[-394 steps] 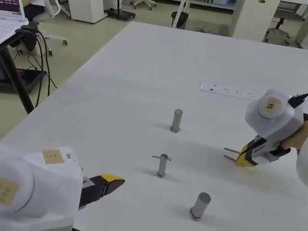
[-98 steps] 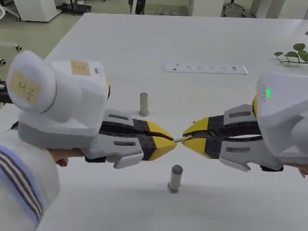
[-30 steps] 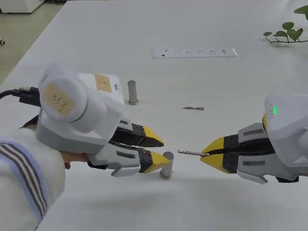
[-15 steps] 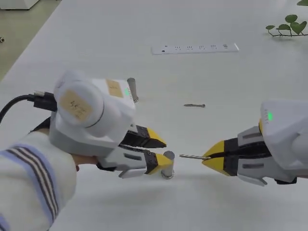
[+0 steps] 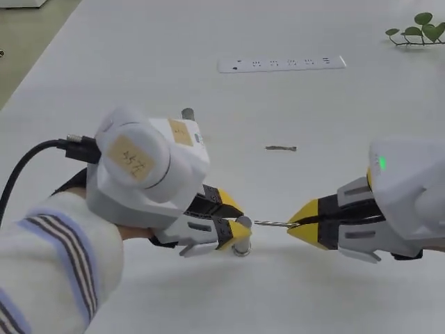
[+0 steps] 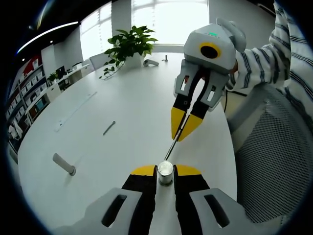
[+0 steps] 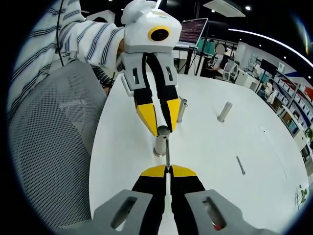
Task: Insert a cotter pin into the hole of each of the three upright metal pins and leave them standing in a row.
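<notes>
The left gripper (image 5: 238, 219) is closed on the upright pin (image 5: 242, 245) near the table's (image 5: 208, 42) near edge, and the right gripper (image 5: 295, 224) pinches a cotter (image 5: 271, 223) by one end, its tip at the pin's upper end. The hole is too small to see (so alignment is a guess). If it is off, the tip could skid off the round metal, or the thin cotter could swivel in the jaws or bend under a push.

Upright metal pin (image 5: 242, 243): bare grey metal, smooth, satin, brighter top face; cotter pin (image 5: 272, 224): thin dull metal; left gripper (image 5: 238, 220) and right gripper (image 5: 292, 225): matt white plastic shells, black jaws, smooth yellow tips; table (image 5: 139, 62): white, smooth, low sheen; sleeve (image 5: 55, 264): striped knit cloth; chair back (image 7: 54, 147): grey mesh.
</notes>
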A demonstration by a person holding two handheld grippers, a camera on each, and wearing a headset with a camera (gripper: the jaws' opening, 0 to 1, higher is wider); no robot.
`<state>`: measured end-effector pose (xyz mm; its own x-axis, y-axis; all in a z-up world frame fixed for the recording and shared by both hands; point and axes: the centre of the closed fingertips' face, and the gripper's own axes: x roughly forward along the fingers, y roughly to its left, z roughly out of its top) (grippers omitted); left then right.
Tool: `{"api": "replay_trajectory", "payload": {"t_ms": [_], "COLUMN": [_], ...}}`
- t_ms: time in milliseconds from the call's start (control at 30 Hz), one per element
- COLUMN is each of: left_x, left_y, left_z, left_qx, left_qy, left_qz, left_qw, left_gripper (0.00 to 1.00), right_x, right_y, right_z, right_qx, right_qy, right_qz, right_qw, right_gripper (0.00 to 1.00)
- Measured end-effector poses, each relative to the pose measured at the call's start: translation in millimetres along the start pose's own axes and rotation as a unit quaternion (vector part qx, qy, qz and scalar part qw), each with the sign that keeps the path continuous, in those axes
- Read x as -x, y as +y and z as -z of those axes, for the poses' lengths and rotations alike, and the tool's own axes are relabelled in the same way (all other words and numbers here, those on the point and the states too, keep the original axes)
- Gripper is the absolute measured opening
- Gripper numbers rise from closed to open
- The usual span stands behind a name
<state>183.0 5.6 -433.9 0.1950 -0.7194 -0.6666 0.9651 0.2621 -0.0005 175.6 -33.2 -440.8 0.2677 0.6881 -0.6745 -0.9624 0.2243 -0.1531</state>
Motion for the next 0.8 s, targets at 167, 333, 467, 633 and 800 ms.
{"api": "replay_trajectory", "payload": {"t_ms": [167,333,467,633,800], "left_x": [0.2,0.4,0.3,0.3,0.4], "left_y": [-1.4,-1.2,-0.8,-0.7,-0.4], "left_z": [-0.2,-0.1,-0.3,-0.5,-0.7], "left_qx": [-0.018,-0.02,-0.021,-0.023,-0.021], "left_qy": [-0.002,-0.002,-0.002,-0.002,-0.002], "left_qz": [0.003,0.005,0.006,0.008,0.008], "left_qw": [0.9998,0.9998,0.9998,0.9997,0.9997], "left_gripper": [0.1,0.1,0.1,0.1,0.1], "right_x": [-1.9,-4.3,-3.8,-4.1,-8.3], "right_y": [0.1,-0.2,0.1,0.8,-0.6], "right_z": [-0.8,1.6,0.9,-2.6,-4.4], "right_qx": [0.005,0.009,0.011,0.014,0.015], "right_qy": [-0.002,0.002,-0.001,-0.005,-0.005], "right_qz": [-0.005,-0.009,-0.011,-0.015,-0.016], "right_qw": [1.0,0.9999,0.9999,0.9998,0.9998], "right_gripper": [0.0,0.0,0.0,0.0,0.0]}}
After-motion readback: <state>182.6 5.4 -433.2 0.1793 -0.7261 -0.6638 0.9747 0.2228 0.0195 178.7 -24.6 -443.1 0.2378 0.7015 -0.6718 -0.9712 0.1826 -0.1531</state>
